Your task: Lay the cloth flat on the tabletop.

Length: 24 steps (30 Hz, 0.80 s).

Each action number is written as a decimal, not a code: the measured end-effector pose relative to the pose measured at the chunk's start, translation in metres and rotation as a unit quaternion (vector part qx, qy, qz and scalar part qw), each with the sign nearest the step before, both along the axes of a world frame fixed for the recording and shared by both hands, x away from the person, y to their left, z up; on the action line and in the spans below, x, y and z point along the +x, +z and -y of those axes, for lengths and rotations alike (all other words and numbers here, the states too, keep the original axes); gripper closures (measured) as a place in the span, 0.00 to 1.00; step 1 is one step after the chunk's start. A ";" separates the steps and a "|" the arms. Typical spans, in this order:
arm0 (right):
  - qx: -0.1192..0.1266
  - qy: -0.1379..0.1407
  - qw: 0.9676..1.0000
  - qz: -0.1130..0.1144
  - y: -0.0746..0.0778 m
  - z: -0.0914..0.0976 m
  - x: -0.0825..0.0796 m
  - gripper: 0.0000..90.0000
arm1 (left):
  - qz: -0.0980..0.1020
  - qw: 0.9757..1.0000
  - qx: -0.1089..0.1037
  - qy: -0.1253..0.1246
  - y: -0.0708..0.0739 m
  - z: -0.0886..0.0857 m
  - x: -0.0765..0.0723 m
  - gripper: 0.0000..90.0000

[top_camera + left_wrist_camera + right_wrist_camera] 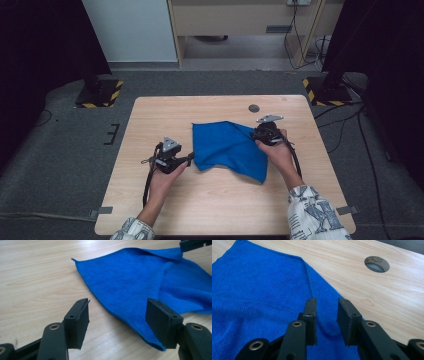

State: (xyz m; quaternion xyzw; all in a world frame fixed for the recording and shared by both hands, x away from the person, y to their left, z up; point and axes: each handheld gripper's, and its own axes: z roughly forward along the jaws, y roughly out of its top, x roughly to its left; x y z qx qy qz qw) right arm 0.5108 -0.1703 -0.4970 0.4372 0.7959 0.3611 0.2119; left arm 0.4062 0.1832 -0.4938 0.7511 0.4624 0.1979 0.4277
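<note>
Right now a blue cloth [230, 150] lies spread on the wooden table [215, 200], between the two claws. One hand holds the left claw [117, 320] just beside the cloth's near edge. Its jaws stand wide apart, one over bare wood and the other just over the cloth's edge, with nothing squeezed. Far ahead of this claw a cloth corner lifts up near the other claw. Another hand holds the right claw [325, 315] low over the cloth's far side. Its jaws are close but not together, and a raised fold of cloth sits in the gap. Ahead and to its side is a round hole [377, 264] in the table
</note>
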 end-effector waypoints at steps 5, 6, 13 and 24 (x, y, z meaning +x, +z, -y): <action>-0.022 -0.005 1.000 0.002 -0.005 0.003 -0.004 0.68 | 0.000 0.999 0.034 -0.019 -0.006 0.011 -0.016 0.37; -0.024 -0.007 1.000 0.002 -0.006 0.004 -0.004 0.66 | 0.001 0.999 0.041 -0.021 -0.007 0.013 -0.018 0.37; -0.025 -0.018 1.000 0.003 -0.014 0.005 0.006 0.54 | -0.019 0.998 0.050 -0.033 -0.022 0.023 -0.020 0.32; -0.061 -0.027 0.998 -0.012 -0.028 0.000 0.012 0.85 | -0.031 0.995 0.085 -0.044 -0.036 0.041 -0.013 0.43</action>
